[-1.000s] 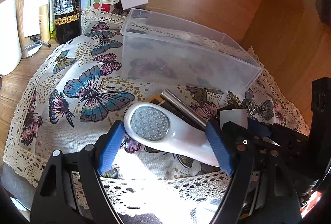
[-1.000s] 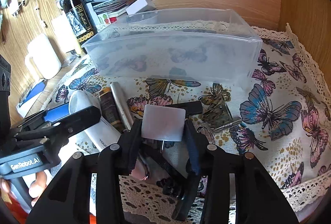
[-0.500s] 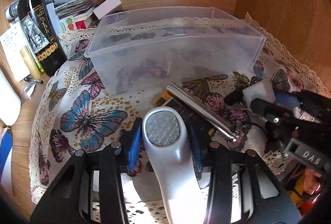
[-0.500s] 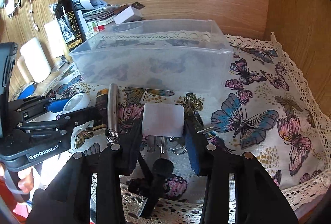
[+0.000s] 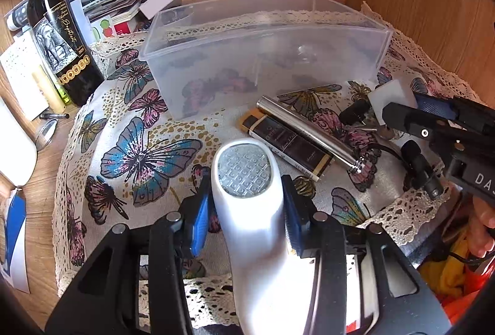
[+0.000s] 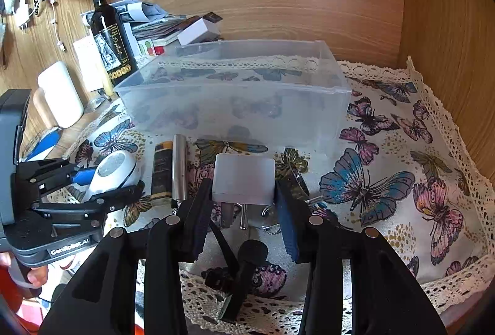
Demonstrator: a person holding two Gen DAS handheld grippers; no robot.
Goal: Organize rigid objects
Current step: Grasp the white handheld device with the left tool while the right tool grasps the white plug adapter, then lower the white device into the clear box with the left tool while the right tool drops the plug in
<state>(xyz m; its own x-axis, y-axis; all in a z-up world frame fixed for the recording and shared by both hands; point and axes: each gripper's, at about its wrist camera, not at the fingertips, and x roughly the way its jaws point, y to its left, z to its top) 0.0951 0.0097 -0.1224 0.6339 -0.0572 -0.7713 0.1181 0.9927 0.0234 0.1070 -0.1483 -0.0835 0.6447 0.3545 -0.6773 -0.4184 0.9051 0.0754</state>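
My left gripper [image 5: 246, 211] is shut on a white handheld device [image 5: 247, 180] with a round textured window, held above the butterfly cloth; it also shows in the right wrist view [image 6: 113, 171]. My right gripper [image 6: 244, 211] is shut on a white plug adapter [image 6: 243, 178] with metal prongs pointing down, lifted off the cloth; the adapter also shows in the left wrist view [image 5: 393, 95]. A clear plastic bin [image 6: 235, 90] stands empty behind both. A silver metal tube [image 5: 307, 132] and a dark gold-trimmed box [image 5: 287, 143] lie on the cloth in front of the bin.
A small black clip microphone [image 6: 244, 267] with cable and keys lie under the right gripper. A wine bottle [image 6: 109, 35], stacked papers and a white box [image 6: 198, 30] stand left of the bin. A white jug [image 6: 60, 93] is far left. Wooden walls [image 6: 433, 10] close the back and right.
Both grippers have lifted and drawn back with their objects. The left gripper closed on the white device, turned it to point at the bin and raised it. The adapter rose off the cloth.
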